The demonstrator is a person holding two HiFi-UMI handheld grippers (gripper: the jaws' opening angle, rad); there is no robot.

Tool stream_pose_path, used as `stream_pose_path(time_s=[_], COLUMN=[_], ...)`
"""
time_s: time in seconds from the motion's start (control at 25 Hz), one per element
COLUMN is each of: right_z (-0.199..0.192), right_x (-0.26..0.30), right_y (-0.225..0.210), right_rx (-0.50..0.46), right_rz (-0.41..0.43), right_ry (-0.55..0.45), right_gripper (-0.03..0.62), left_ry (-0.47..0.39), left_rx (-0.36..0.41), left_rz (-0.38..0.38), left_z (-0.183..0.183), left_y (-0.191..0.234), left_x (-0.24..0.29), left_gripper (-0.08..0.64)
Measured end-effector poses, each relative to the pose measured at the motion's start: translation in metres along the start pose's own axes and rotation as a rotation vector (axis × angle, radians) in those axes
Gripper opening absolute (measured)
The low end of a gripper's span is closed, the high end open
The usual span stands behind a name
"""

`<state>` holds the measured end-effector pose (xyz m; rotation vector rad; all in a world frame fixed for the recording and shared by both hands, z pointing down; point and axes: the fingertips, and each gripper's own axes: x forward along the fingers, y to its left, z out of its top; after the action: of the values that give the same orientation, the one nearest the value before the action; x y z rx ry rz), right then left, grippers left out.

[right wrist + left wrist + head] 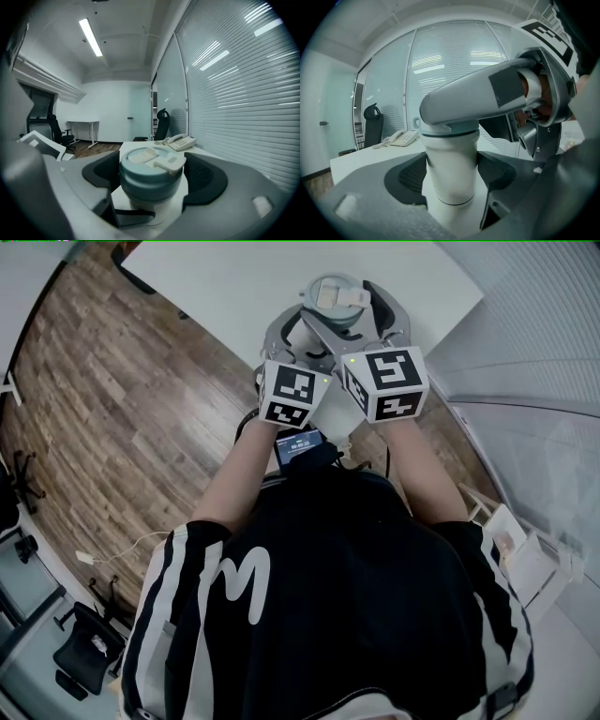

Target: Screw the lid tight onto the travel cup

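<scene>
A white travel cup [452, 173] stands upright on the white table [216, 287], with a teal lid [152, 171] and its white flap on top. In the head view the lid [336, 294] shows between the two grippers at the table's near edge. My left gripper [452, 180] is shut on the cup's body, a dark pad pressed on each side. My right gripper [153, 176] is shut on the lid's rim from above the left one. One of its grey fingers [478, 101] crosses the left gripper view over the lid. Both grippers [309, 334] [349, 310] sit close together.
A desk phone [180, 140] lies further back on the same table. A black office chair [372, 124] stands behind it by a glass wall with blinds. Wood floor [122, 418] lies to the left. Another white desk [84, 123] stands far off.
</scene>
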<state>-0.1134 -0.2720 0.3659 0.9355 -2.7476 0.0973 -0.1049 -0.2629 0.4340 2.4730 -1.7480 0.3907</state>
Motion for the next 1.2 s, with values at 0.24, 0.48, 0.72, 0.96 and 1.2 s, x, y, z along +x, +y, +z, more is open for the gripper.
stream_pose_path(time_s=[0.24, 0.48, 0.72, 0.96, 1.2], right_z=[-0.002, 0.002, 0.008, 0.016, 0.025], right_x=[-0.003, -0.012, -0.030, -0.053, -0.074], right_y=[-0.002, 0.001, 0.005, 0.009, 0.016], right_rx=[0.088, 0.091, 0.114, 0.136, 0.139], right_rz=[0.027, 0.031, 0.018, -0.011, -0.023], right_ry=[-0.017, -0.050, -0.091, -0.126, -0.164], right_gripper=[0.417, 0.419, 0.419, 0.417, 0.417], left_ry=[-0.002, -0.005, -0.038, -0.077, -0.110], left_rx=[0.014, 0.045, 0.059, 0.052, 0.047], left_rz=[-0.019, -0.032, -0.044, -0.050, -0.057], left_z=[0.001, 0.003, 0.012, 0.027, 0.038], left_y=[-0.001, 0.003, 0.004, 0.012, 0.018], left_x=[0.001, -0.009, -0.030, -0.057, -0.080], left_gripper=[0.351, 0.348, 0.348, 0.348, 0.348])
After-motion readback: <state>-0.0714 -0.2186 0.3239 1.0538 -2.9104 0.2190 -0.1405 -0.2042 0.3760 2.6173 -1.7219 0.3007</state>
